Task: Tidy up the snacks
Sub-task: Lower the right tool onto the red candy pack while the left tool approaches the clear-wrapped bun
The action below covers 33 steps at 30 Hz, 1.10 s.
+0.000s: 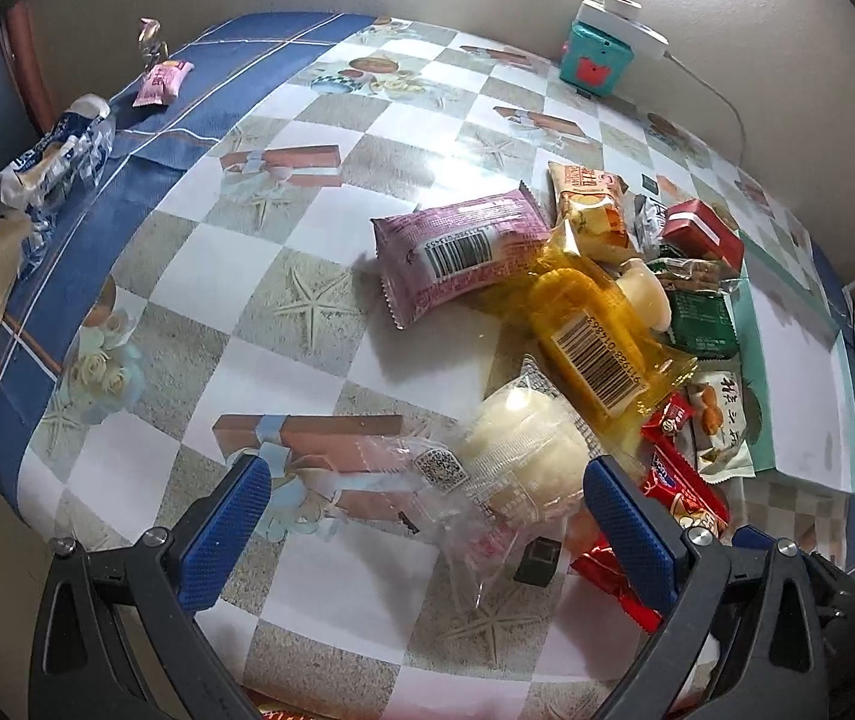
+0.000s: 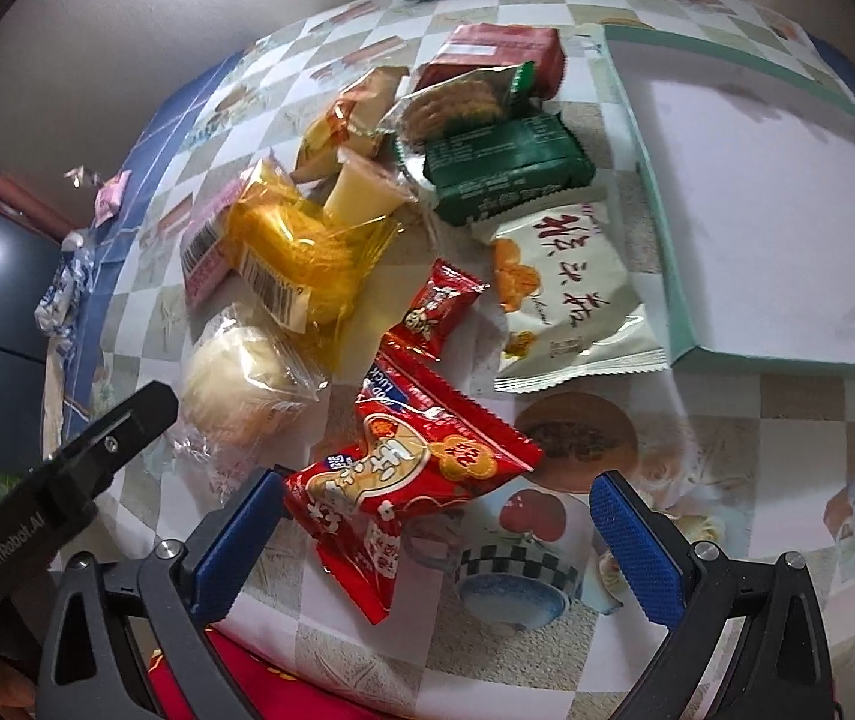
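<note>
Yellow packet (image 1: 598,333) lengthwise toward far-left, barcode up.

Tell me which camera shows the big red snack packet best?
The right wrist view: the red packet lies whole and unobstructed between the open fingers. The left wrist view catches only a strip of it, mostly hidden behind a blue finger.

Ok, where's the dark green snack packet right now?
In the right wrist view, the dark green foil snack packet lies at the pile's far side, between the clear-wrapped biscuits and the white chip bag.
</note>
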Available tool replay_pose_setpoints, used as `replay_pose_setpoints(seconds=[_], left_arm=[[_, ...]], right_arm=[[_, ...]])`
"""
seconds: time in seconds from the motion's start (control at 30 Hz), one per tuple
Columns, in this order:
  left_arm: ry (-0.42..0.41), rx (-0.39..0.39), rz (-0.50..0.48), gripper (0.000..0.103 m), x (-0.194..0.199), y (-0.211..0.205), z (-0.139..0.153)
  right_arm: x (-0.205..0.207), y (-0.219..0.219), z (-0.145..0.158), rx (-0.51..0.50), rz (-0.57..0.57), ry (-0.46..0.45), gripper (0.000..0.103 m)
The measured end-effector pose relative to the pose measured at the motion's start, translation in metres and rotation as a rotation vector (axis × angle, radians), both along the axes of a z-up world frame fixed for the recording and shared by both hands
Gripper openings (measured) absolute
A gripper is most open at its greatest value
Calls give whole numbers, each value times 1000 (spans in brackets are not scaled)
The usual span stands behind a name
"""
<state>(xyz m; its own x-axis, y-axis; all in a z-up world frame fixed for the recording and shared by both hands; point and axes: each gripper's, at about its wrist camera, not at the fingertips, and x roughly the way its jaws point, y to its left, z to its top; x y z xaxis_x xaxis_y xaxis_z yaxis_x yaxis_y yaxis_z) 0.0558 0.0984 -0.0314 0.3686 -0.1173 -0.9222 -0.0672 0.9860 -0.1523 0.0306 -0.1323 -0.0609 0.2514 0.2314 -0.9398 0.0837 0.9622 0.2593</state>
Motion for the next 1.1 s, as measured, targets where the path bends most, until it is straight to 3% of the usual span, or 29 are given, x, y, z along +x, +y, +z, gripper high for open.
replay_pose_setpoints(seconds=[0.27,0.57,0.73,1.1], left_arm=[[15,16,-27,103,4,-10,-3],[42,39,-73,103,9,-24,-8],[55,48,-96,103,13,-30,-9],[91,31,-105,103,29,-29,-12]], right_arm=[[9,15,-11,-41,32,18,103],[11,-4,-15,-33,-31,34,103],[12,-11,-16,-15,-56,36,95],[8,-13,-6,-27,-23,-8,92]])
